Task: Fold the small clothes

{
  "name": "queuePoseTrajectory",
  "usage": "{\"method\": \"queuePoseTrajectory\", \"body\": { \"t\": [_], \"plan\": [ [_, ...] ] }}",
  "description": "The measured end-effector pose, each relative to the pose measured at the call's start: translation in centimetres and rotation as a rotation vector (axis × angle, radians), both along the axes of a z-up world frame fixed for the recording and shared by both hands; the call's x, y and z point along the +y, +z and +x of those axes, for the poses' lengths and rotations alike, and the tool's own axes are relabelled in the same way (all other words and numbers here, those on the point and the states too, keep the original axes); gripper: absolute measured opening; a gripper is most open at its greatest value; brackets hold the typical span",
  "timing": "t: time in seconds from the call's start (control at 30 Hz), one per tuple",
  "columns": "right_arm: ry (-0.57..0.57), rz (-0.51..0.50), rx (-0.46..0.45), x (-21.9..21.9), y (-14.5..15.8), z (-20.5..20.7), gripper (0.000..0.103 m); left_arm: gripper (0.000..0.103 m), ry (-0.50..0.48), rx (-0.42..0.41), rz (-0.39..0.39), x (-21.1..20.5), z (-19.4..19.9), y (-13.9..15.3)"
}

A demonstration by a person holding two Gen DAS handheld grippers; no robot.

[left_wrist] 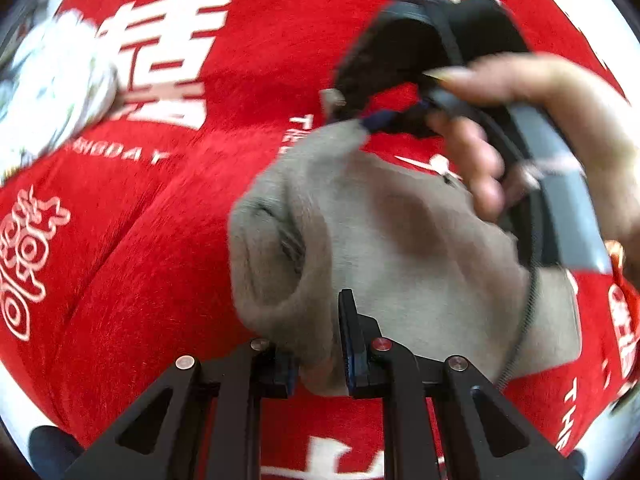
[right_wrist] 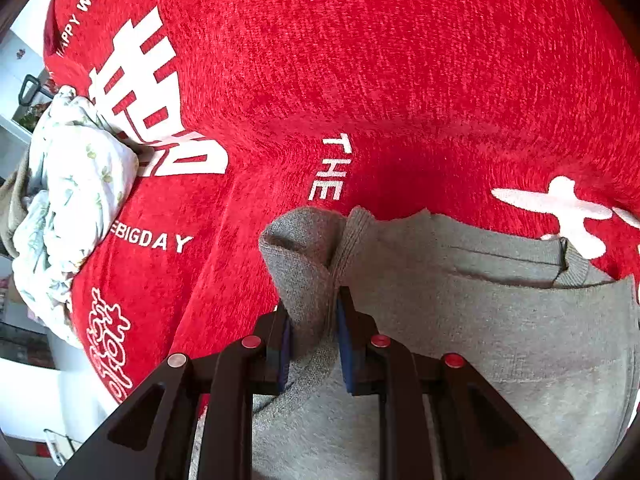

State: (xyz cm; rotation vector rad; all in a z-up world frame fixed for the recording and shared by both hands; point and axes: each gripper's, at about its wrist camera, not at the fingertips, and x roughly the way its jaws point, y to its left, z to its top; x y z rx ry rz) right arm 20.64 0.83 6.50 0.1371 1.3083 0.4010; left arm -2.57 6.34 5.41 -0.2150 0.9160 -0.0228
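A small grey knit garment [left_wrist: 400, 248] lies on a red cloth with white lettering [left_wrist: 168, 208]. My left gripper [left_wrist: 316, 340] is shut on a bunched fold at its near edge. In the right wrist view my right gripper [right_wrist: 312, 328] is shut on a raised fold of the same grey garment [right_wrist: 480, 320], near its ribbed edge. In the left wrist view the right gripper [left_wrist: 360, 120] shows blurred at the garment's far corner, held by a hand [left_wrist: 560, 128].
A crumpled white floral garment [right_wrist: 76, 200] lies at the left edge of the red cloth [right_wrist: 360, 60]; it also shows in the left wrist view [left_wrist: 52, 92]. White floor and shelving lie beyond the cloth's left edge.
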Motion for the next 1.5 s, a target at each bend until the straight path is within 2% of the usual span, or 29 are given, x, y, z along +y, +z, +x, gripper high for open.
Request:
{"method": "queuePoseTrajectory", "body": {
  "t": [0.17, 0.43, 0.67, 0.9, 1.2, 1.4, 1.5],
  "plan": [
    [0.013, 0.016, 0.009, -1.6, 0.5, 0.3, 0.022, 0.018, -0.048, -0.003, 0.046, -2.8, 0.1, 0.9],
    [-0.007, 0.075, 0.001, -5.6, 1.5, 0.5, 0.021, 0.018, -0.099, -0.029, 0.064, -5.0, 0.1, 2.2],
    [-0.031, 0.112, -0.029, -9.3, 3.0, 0.1, 0.021, 0.018, -0.174, -0.037, 0.084, -8.6, -0.9, 2.8],
    [-0.052, 0.130, -0.041, -12.3, 3.8, -0.3, 0.021, 0.018, -0.235, -0.020, 0.071, -10.7, -1.1, 2.8],
    [-0.083, 0.158, -0.038, -15.4, 3.6, -0.6, 0.021, 0.018, -0.262, 0.009, 0.071, -12.9, -0.7, 2.2],
    [-0.082, 0.169, -0.049, -16.9, 3.8, -0.8, 0.021, 0.018, -0.268, 0.004, 0.051, -13.7, -0.7, 2.5],
    [-0.082, 0.175, -0.059, -17.9, 4.2, -1.0, 0.021, 0.018, -0.286, -0.006, 0.066, -14.6, -0.9, 2.7]
  ]
}}
